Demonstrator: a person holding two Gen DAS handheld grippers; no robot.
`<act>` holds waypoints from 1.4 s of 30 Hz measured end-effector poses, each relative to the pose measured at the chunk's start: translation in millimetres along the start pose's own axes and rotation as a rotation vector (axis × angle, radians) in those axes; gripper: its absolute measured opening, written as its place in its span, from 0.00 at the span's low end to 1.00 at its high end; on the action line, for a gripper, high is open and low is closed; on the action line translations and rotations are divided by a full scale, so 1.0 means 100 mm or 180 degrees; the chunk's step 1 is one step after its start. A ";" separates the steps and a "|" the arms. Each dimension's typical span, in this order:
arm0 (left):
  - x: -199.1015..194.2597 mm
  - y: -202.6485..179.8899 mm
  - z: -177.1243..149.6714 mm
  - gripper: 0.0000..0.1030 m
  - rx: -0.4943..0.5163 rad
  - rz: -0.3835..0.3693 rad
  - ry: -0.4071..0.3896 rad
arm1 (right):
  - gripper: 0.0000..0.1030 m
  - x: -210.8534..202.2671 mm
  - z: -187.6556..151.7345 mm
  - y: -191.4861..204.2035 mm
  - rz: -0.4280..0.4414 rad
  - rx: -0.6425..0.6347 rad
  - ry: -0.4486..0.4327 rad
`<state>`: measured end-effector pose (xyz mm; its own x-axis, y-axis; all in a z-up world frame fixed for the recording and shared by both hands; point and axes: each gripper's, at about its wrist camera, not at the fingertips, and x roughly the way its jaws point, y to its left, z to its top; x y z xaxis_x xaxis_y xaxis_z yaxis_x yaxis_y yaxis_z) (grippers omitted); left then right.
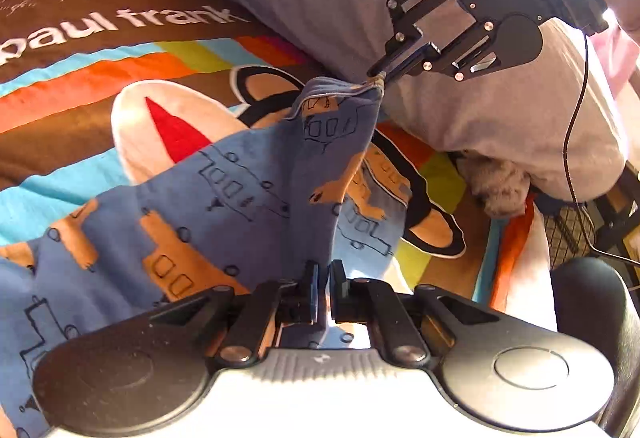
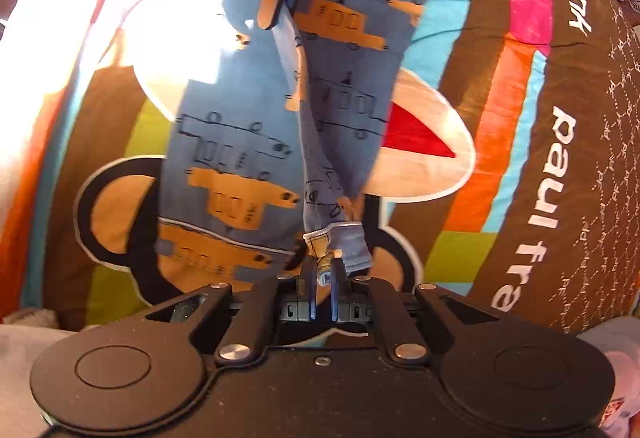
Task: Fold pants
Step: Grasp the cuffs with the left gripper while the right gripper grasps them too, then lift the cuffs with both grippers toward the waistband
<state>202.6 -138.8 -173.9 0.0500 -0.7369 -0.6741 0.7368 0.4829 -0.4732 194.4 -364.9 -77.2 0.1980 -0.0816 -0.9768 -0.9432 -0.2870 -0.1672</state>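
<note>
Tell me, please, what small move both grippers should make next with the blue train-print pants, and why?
Probably carry both pinched edges across together to lay the fold. The left gripper and right gripper are each shut on the blue train-print cotton pants, which hang lifted and creased above the striped cartoon blanket.

The left wrist camera sits just behind its own black two-finger tongs (image 1: 325, 280) and looks slantwise down across the bed's striped, brightly printed cover (image 1: 100, 77), very near the blue train-printed cotton pants (image 1: 208, 197). The right wrist camera rides behind the right tongs (image 2: 323, 272), facing almost straight down at the cover (image 2: 500, 125). Both views share the pants (image 2: 248, 141) and each other's tongs (image 1: 378, 73) (image 2: 280, 3).
</note>
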 end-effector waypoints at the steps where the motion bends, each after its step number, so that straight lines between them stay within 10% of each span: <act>1: 0.00 -0.04 -0.02 0.06 0.0039 0.0005 0.0009 | 0.06 0.01 0.00 0.07 0.0036 0.0028 0.0012; 12: 0.03 -0.33 -0.18 0.08 0.0482 0.0311 0.0063 | 0.05 0.00 0.00 0.43 0.0041 0.0258 -0.0028; 15: 0.06 -0.44 -0.20 0.46 0.0640 0.0433 0.0008 | 0.05 -0.05 -0.01 0.36 -0.0013 0.0239 -0.0017; 19: 0.11 -0.52 -0.24 0.56 0.0802 0.0609 0.0004 | 0.05 -0.15 -0.01 0.31 -0.0093 0.0203 -0.0006; 22: 0.12 -0.54 -0.26 0.52 0.0874 0.0654 0.0008 | 0.05 -0.25 -0.03 0.27 -0.0163 0.0215 0.0004; 29: 0.03 -0.35 -0.23 0.03 0.0488 0.0614 -0.0103 | 0.05 -0.35 -0.04 0.33 -0.0187 0.0217 0.0045; 42: 0.15 -0.56 -0.40 0.02 0.0704 0.0562 0.0165 | 0.05 0.10 0.05 0.81 0.0078 0.0236 0.0220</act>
<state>135.1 -158.2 -180.4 0.1601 -0.6226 -0.7659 0.8492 0.4824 -0.2146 119.0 -383.9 -101.5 0.1902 -0.1542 -0.9695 -0.9646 -0.2130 -0.1554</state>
